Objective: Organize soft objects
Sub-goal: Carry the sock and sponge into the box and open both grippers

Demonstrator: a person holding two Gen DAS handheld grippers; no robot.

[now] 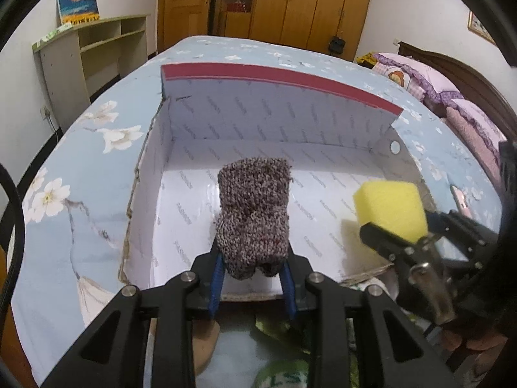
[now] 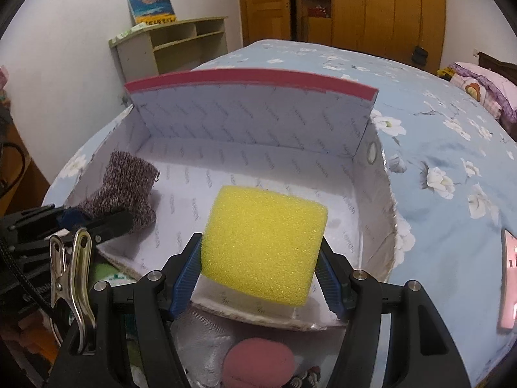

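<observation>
My left gripper (image 1: pixel 253 266) is shut on a speckled purple-grey knitted sock (image 1: pixel 253 213), held above the floor of an open white cardboard box (image 1: pixel 290 113) with a red-edged lid. The right gripper (image 2: pixel 260 265) is shut on a yellow foam sponge block (image 2: pixel 263 242), also over the box (image 2: pixel 252 119). In the left wrist view the sponge (image 1: pixel 391 208) and the right gripper (image 1: pixel 404 236) hang at the box's right side. From the right wrist the sock (image 2: pixel 129 190) and left gripper (image 2: pixel 93 223) show at the box's left side.
The box lies on a bed with a pale blue flowered sheet (image 1: pixel 80 168). A dark red ball (image 2: pixel 258 367) and green packets (image 1: pixel 281 376) lie near the box's front edge. A pink phone (image 2: pixel 509 281) rests on the sheet at right. Pillows (image 1: pixel 452 103) lie far right.
</observation>
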